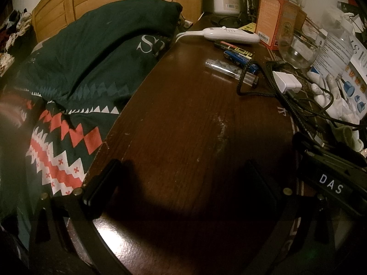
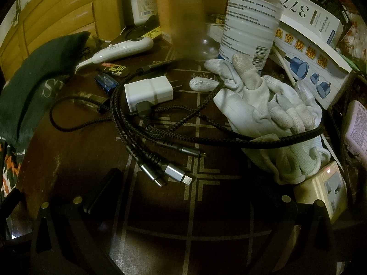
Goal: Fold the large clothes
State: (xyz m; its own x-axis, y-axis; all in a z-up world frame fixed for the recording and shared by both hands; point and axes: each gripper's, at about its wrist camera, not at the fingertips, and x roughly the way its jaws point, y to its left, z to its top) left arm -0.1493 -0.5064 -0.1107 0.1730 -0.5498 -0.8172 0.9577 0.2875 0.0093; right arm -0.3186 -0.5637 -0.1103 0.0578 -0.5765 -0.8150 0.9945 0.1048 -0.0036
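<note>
1. Both grippers hover over the dark tabletop [image 1: 183,126] with jaws apart and empty: left gripper [image 1: 181,183], right gripper [image 2: 181,190].
2. Dark green garment [image 1: 75,52] lies bunched on the patterned bedding [image 1: 59,151], left of the tabletop, untouched.
3. Risk, as I judge it: swinging toward the garment could snag the braided cable [image 2: 160,123] or tip the bottle [image 2: 250,20].
4. Only the right view shows the white gloves [image 2: 263,105] fully; only the left shows the bedding's spread.
</note>
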